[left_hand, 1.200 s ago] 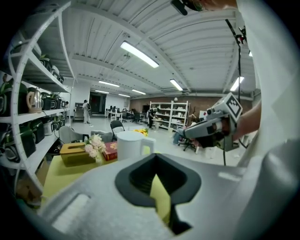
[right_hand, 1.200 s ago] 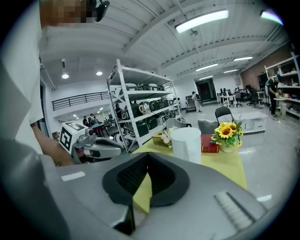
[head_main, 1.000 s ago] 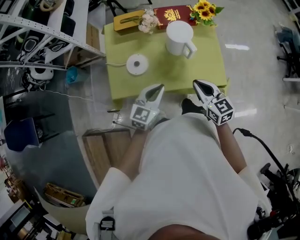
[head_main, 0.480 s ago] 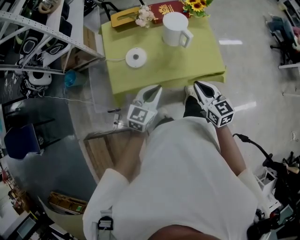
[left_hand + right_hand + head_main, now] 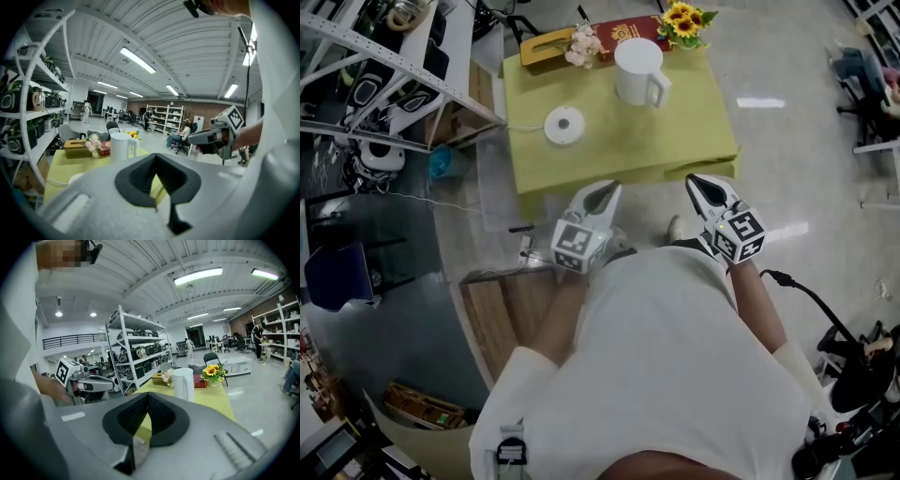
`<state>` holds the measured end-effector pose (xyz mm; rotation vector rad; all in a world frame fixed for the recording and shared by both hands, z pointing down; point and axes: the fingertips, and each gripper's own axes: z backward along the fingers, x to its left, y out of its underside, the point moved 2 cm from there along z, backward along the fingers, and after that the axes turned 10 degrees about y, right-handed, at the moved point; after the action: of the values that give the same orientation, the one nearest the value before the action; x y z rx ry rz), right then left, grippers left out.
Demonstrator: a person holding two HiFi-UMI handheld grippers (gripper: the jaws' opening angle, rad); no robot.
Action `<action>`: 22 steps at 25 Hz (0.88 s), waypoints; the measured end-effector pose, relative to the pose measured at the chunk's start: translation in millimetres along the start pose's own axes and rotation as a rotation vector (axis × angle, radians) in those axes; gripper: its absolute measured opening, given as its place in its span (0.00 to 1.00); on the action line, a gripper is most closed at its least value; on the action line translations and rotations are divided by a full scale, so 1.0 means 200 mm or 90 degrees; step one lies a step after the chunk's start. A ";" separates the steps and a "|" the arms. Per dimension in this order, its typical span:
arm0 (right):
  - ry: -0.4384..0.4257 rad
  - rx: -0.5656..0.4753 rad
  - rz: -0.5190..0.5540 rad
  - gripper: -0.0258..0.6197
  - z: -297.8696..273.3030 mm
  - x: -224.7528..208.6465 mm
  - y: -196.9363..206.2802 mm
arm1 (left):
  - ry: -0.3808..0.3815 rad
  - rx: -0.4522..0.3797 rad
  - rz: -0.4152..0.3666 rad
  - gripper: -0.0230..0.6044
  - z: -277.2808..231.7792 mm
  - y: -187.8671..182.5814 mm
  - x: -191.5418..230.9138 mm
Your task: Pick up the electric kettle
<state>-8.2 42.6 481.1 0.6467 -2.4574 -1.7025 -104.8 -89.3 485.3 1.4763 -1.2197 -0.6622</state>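
The white electric kettle (image 5: 637, 70) stands upright at the far side of the table with the yellow-green cloth (image 5: 684, 141), handle toward the right. Its round white base (image 5: 563, 124) lies to the left on the cloth, with a cord running off the edge. My left gripper (image 5: 607, 187) and right gripper (image 5: 701, 180) hover side by side just short of the table's near edge, both pointing at the table, both shut and empty. The left gripper view shows shut jaws (image 5: 156, 161) with the kettle (image 5: 121, 146) beyond. The right gripper view shows shut jaws (image 5: 147, 401) and the kettle (image 5: 183, 383) ahead.
Behind the kettle lie a tissue box (image 5: 546, 45), pale flowers (image 5: 584, 44), a red book (image 5: 628, 31) and sunflowers (image 5: 682, 21). A white shelf rack (image 5: 384, 66) with appliances stands left of the table. A wooden board (image 5: 502, 309) and a black cable (image 5: 811, 295) lie on the floor.
The head view has shifted. Both gripper tips, which overlapped the table's near edge, now sit just short of it. Both jaws stayed shut.
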 end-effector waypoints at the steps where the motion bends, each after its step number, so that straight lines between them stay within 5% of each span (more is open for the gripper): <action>1: -0.005 0.000 0.002 0.04 0.02 -0.02 0.00 | -0.003 -0.007 0.007 0.04 -0.02 -0.01 -0.02; 8: -0.029 -0.017 0.017 0.04 0.11 -0.12 -0.06 | -0.015 -0.049 0.042 0.04 -0.15 -0.06 -0.14; 22: -0.065 -0.035 0.008 0.04 0.12 -0.20 -0.11 | -0.015 -0.040 0.039 0.04 -0.25 -0.10 -0.19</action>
<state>26.8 72.0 458.7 0.5498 -2.4650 -1.8348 -64.9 -37.5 473.2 1.3765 -1.2466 -0.6722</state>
